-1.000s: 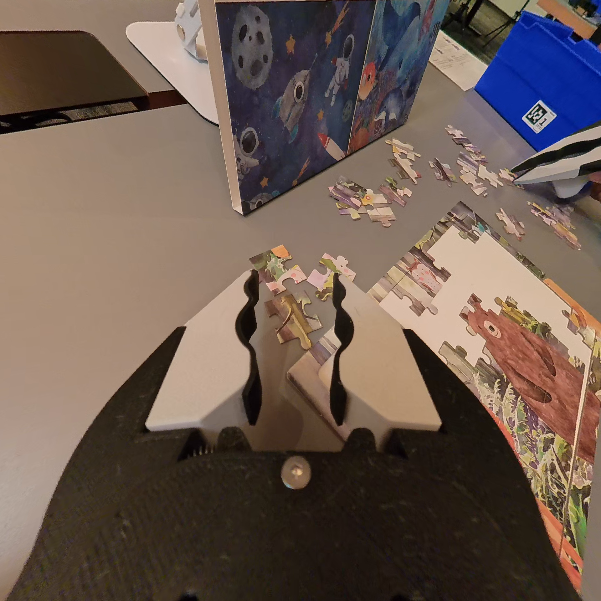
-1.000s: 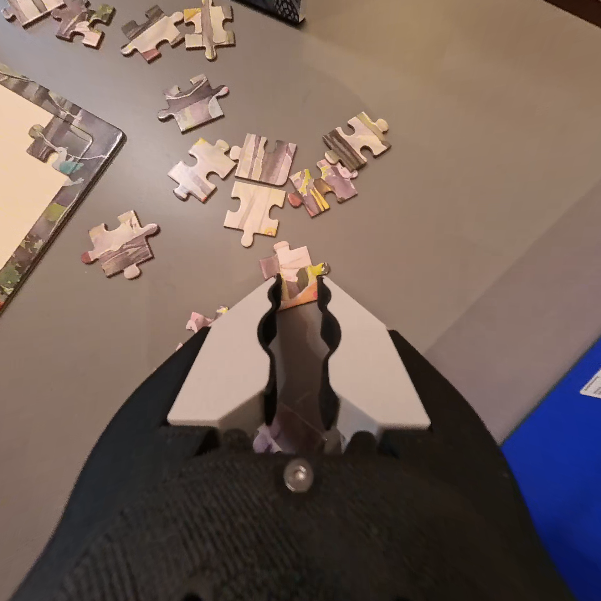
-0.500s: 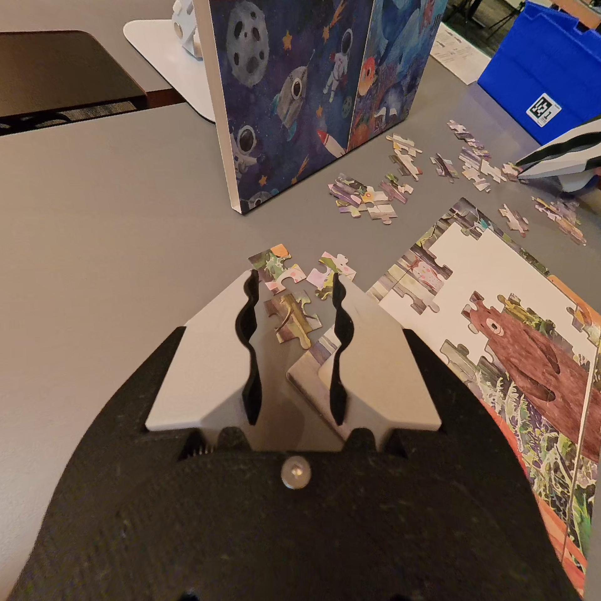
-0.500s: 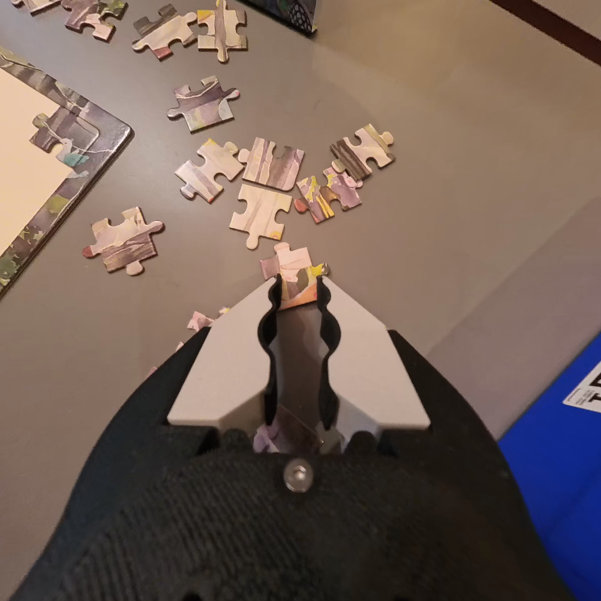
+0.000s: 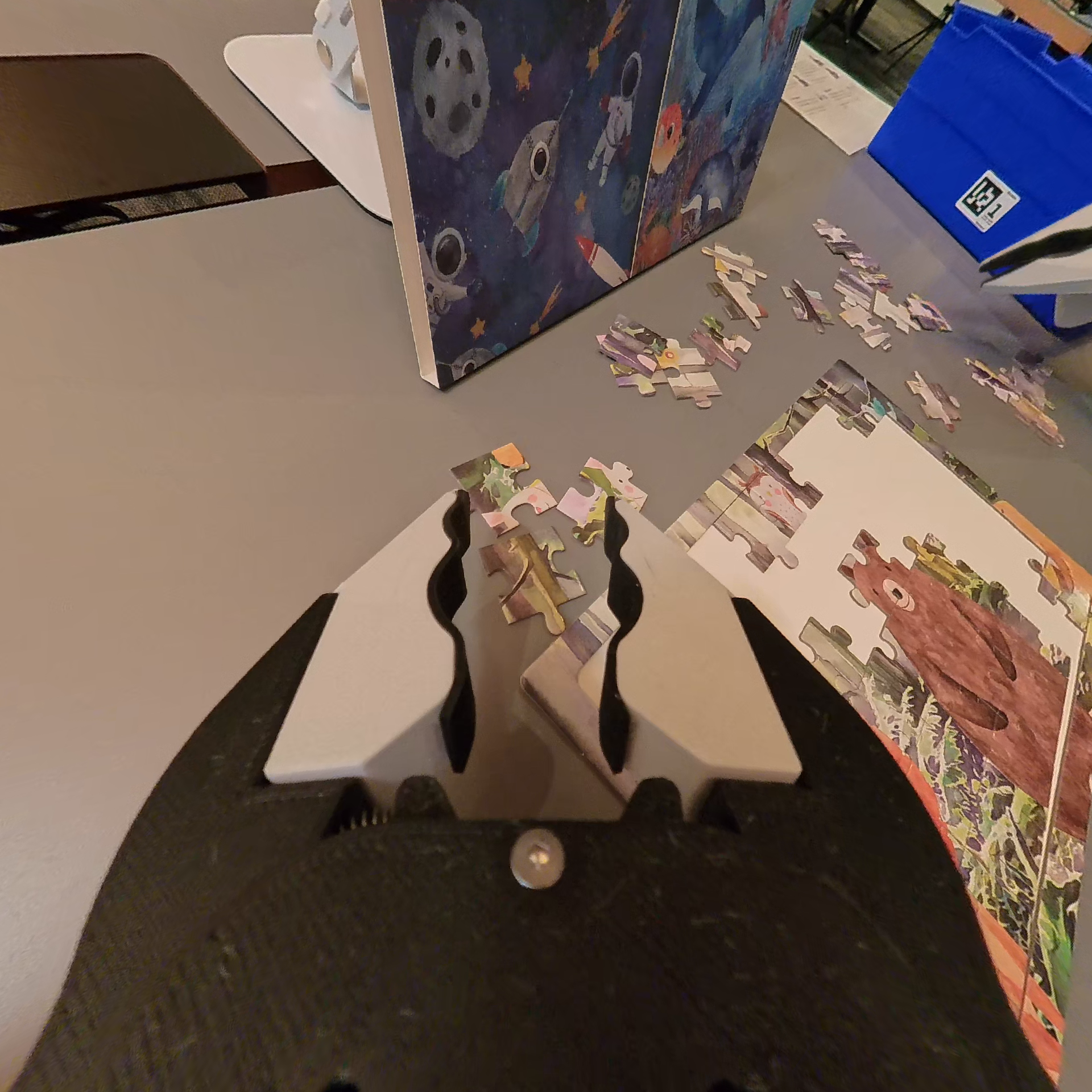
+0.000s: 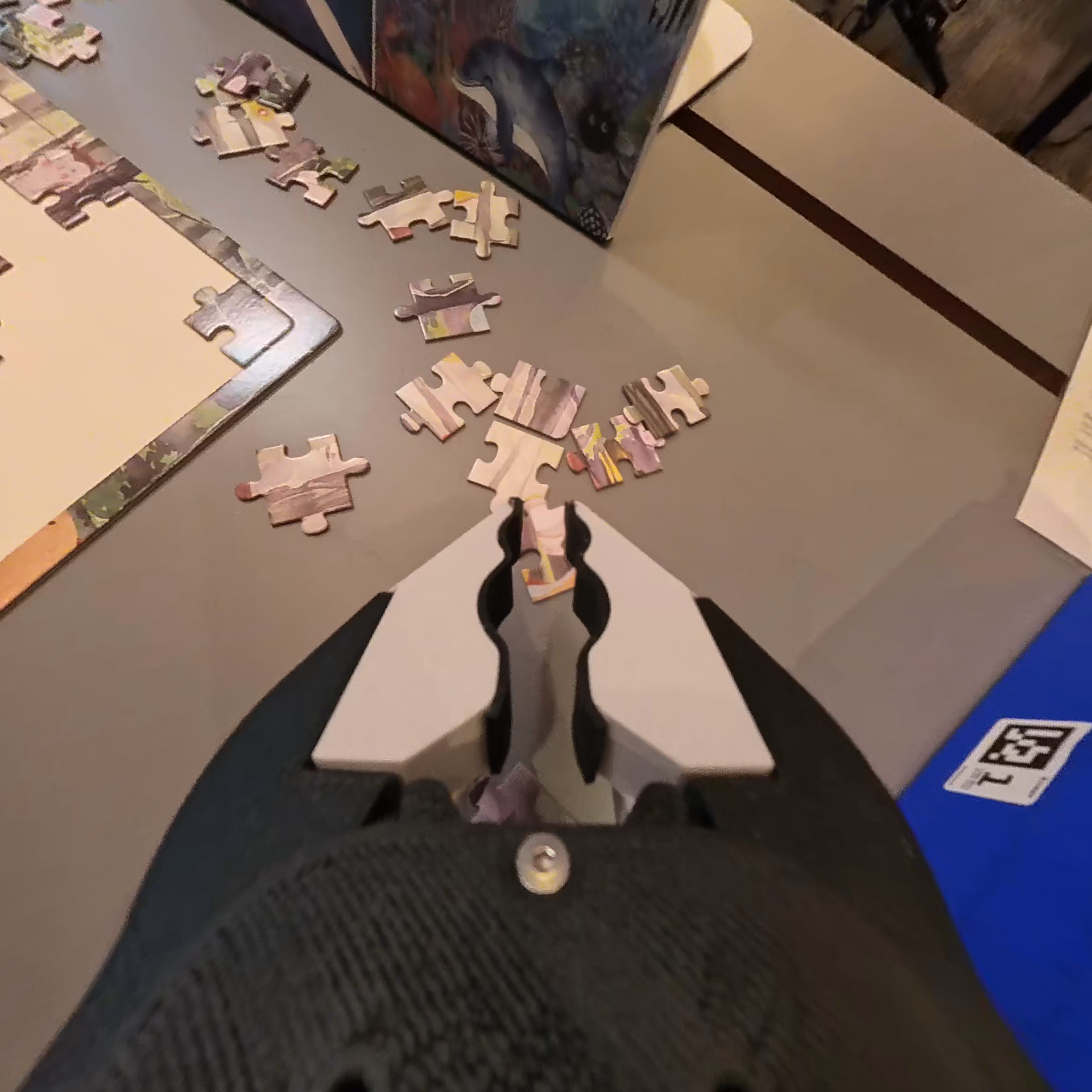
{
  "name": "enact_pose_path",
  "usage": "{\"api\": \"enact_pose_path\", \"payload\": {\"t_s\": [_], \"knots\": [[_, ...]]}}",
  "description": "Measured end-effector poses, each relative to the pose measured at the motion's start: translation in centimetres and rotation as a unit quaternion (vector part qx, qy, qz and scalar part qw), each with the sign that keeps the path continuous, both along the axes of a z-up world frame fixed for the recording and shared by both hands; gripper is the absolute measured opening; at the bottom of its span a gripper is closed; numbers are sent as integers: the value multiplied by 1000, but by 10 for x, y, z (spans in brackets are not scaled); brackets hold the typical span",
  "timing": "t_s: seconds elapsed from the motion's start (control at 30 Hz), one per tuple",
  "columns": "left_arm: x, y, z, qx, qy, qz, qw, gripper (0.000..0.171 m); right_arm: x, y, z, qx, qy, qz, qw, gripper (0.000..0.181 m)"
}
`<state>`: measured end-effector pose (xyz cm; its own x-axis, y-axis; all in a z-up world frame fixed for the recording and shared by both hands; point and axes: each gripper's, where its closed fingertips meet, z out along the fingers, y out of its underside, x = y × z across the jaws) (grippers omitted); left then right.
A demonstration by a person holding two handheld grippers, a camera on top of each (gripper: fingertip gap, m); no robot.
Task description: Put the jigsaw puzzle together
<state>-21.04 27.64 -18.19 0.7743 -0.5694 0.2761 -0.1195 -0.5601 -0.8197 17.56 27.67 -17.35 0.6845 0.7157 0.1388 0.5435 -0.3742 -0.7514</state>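
Note:
The puzzle board (image 5: 922, 473) lies on the grey table at the right of the left wrist view, with a brown bear section (image 5: 957, 650) fitted and a bare white middle. My left gripper (image 5: 535, 513) is open and empty, low over a loose greenish piece (image 5: 532, 582) beside the board's near corner. My right gripper (image 6: 542, 509) is shut on a small pale purple puzzle piece (image 6: 546, 555), held just above the table near a cluster of loose pieces (image 6: 532, 408). The board's corner (image 6: 266, 366) shows at the left of the right wrist view.
A tall puzzle box (image 5: 532, 177) with space and sea pictures stands behind the loose pieces (image 5: 668, 354). A blue bin (image 5: 975, 118) stands at the right, also in the right wrist view (image 6: 1004, 798). A white sheet of paper (image 6: 1063, 473) lies near it. The right gripper (image 5: 1040, 260) shows far right. Some 40 cm of space lies between my two pairs of fingers. The brown bear section (image 5: 957, 650) lies around 20 cm away from my left fingertips.
My right gripper has closed tighter on the small piece and lifted and tipped up with it, so more of the table and box shows. My left gripper has barely moved.

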Motion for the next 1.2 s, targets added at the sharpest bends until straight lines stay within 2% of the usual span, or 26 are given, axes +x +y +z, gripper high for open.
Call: {"api": "enact_pose_path", "payload": {"t_s": [0.13,0.27,0.47,0.73,0.87,1.03,1.2], "knots": [[0,0,0,-1,-1,0,1000,44,13,3,-4,-35,32,-32,998,22],[0,0,0,-1,1,-1,1000,44,24,5,-15,-66,30,-58,996,32],[0,0,-1,-1,2,-1,1000,44,18,4,-23,-73,16,-47,996,41],[3,-1,-1,-4,-1,-5,1000,44,10,5,-35,-98,40,-37,994,48],[4,-2,-1,-3,3,-6,1000,44,6,7,-37,-96,47,-37,994,48],[3,-1,-1,-4,-1,-5,1000,44,10,10,-39,-79,20,-49,995,34],[3,-1,-1,-4,-1,-4,1000,44,10,9,-39,-79,17,-46,996,34]]}}
